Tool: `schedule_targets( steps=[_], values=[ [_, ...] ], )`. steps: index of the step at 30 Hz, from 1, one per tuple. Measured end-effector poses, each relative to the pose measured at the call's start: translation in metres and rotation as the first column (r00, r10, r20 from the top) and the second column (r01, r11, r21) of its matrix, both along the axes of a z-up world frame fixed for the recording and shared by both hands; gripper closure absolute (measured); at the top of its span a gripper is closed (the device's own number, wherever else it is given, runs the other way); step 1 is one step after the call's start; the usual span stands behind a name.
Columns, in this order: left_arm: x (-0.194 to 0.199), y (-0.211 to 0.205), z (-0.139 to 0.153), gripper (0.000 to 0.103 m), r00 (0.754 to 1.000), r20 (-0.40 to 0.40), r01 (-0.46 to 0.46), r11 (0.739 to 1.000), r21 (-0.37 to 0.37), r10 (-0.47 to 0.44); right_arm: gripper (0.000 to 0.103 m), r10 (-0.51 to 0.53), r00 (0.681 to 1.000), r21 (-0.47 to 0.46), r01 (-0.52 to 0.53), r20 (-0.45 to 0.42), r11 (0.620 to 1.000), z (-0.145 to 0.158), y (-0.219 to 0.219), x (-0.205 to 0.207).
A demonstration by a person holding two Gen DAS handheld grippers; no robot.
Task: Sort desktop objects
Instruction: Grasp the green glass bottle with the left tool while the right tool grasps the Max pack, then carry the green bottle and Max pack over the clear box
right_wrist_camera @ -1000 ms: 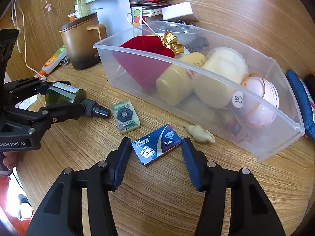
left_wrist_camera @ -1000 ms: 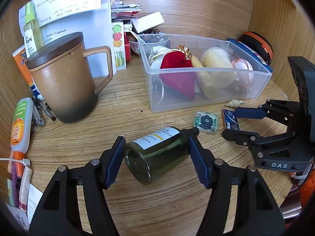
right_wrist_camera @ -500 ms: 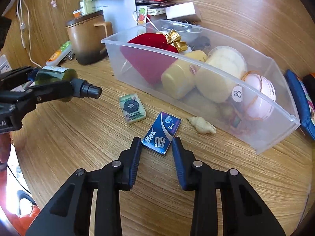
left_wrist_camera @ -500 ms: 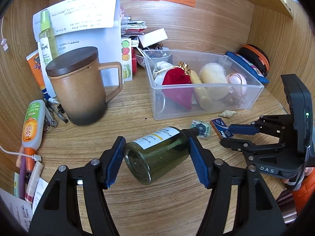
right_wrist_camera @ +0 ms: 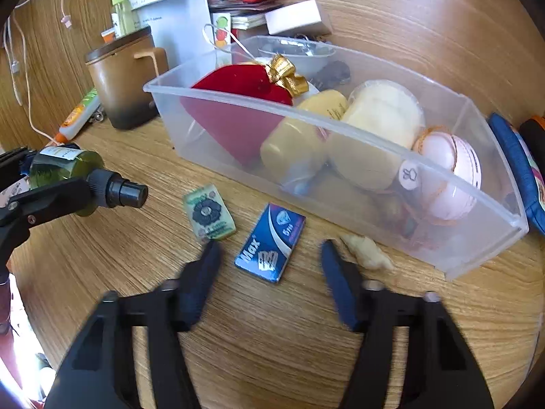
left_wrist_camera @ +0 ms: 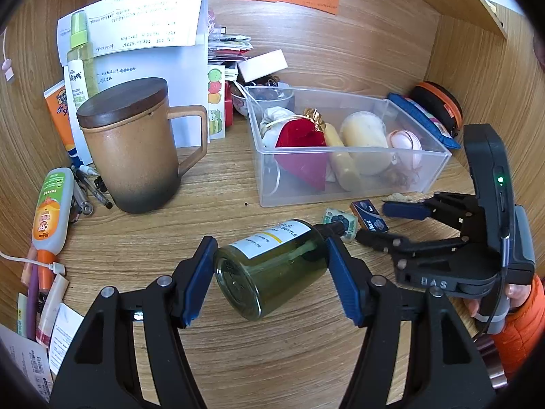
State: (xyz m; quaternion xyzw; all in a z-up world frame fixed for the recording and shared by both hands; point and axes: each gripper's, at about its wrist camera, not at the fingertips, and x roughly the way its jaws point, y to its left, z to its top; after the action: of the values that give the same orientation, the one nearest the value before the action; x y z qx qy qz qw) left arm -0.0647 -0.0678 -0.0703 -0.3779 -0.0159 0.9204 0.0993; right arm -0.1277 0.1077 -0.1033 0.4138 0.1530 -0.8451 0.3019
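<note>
Over on the left, the left gripper [left_wrist_camera: 270, 277] had its jaws pinching a green glass bottle [left_wrist_camera: 272, 269] sideways, lifted off the desk [left_wrist_camera: 221, 211]. Next along, the right gripper [right_wrist_camera: 269, 272] sat spread wide around a blue Max box [right_wrist_camera: 270, 242] lying flat, just in front of the clear bin [right_wrist_camera: 340, 184].

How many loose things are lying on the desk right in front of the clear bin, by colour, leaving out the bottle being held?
Blue: 1, the blue Max box
Green: 1, the green packet
Beige: 1, the beige shell-like lump
Total: 3, all in front of the clear bin
</note>
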Motion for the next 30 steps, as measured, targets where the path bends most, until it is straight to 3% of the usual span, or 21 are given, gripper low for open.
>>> schedule_targets(
  steps=[4, 12, 30],
  values=[
    [-0.001, 0.000, 0.000, 0.039, 1.000, 0.004, -0.002, 1.000, 0.006, 0.001, 0.076, 0.023, 1.000, 0.004, -0.023, -0.011, 1.000, 0.001, -0.002, 0.005],
    [0.001, 0.001, 0.016, 0.039, 0.999, -0.037, -0.012, 1.000, 0.023, 0.012, 0.078, 0.027, 0.999, 0.001, -0.027, -0.038, 1.000, 0.008, 0.006, 0.017],
    [-0.021, 0.016, 0.051, 0.039, 0.994, -0.104, -0.022, 0.999, 0.032, 0.025, 0.078, 0.012, 0.983, -0.147, -0.040, -0.185, 0.988, 0.087, 0.049, 0.026]
  ],
)
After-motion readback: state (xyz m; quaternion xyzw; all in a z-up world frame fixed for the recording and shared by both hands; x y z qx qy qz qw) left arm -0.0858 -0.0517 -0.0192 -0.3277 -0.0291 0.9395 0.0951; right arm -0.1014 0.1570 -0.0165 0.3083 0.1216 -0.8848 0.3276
